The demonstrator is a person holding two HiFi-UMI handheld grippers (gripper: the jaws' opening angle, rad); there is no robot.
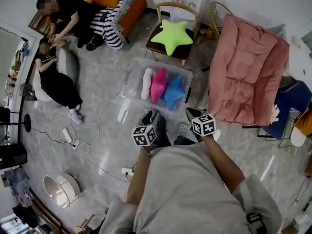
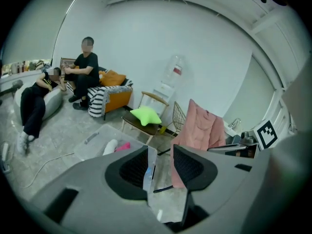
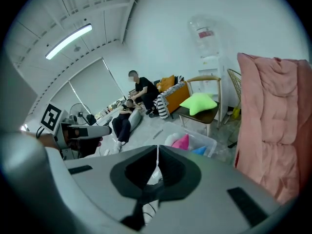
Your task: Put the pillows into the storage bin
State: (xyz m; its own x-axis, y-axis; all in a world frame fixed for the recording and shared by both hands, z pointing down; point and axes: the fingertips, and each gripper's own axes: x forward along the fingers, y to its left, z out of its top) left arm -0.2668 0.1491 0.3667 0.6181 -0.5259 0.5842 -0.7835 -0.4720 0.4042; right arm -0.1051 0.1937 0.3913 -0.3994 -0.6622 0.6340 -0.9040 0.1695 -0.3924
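Head camera stares steeply down at the floor (image 1: 105, 130); both gripper cameras look across the room, all catching the bin (image 1: 131, 77).

We wear a pale grey short-sleeved top (image 1: 195, 194); our grey left gripper (image 2: 161, 160) and right gripper (image 3: 157, 156) bear black pads (image 2: 132, 169), marker cubes (image 1: 145, 135) behind them
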